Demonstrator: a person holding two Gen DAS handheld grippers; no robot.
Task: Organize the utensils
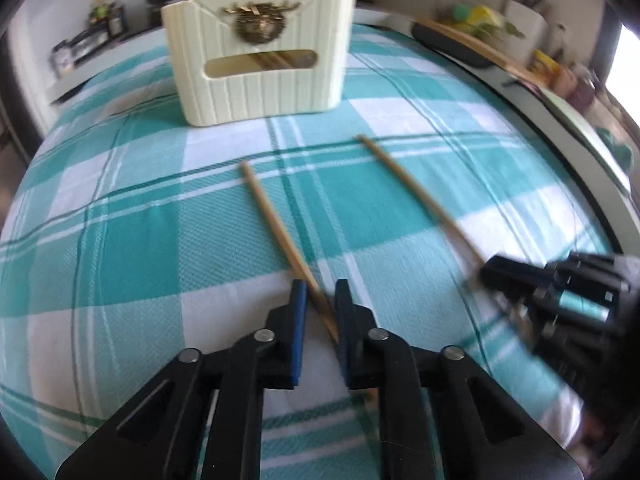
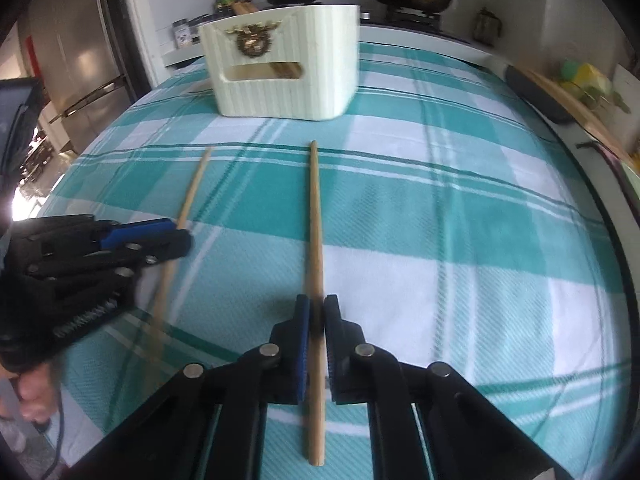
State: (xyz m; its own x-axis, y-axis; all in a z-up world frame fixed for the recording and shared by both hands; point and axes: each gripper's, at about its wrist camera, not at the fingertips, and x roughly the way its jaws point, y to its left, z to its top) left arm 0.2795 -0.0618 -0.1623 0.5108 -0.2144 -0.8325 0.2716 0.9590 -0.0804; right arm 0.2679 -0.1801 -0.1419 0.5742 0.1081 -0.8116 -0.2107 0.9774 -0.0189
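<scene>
Wooden chopsticks, light, stiff, apt to roll. Left gripper (image 1: 320, 296) pinches one chopstick (image 1: 276, 224) near its thick end; right gripper (image 2: 316, 312) pinches the other chopstick (image 2: 315, 216) likewise. Cream basket (image 1: 260, 80) stands beyond on the checked tabletop (image 1: 120, 240).

Teal checked tablecloth (image 2: 460, 240); steel fridge (image 2: 76, 64) left; stove (image 2: 408, 20) behind.
</scene>
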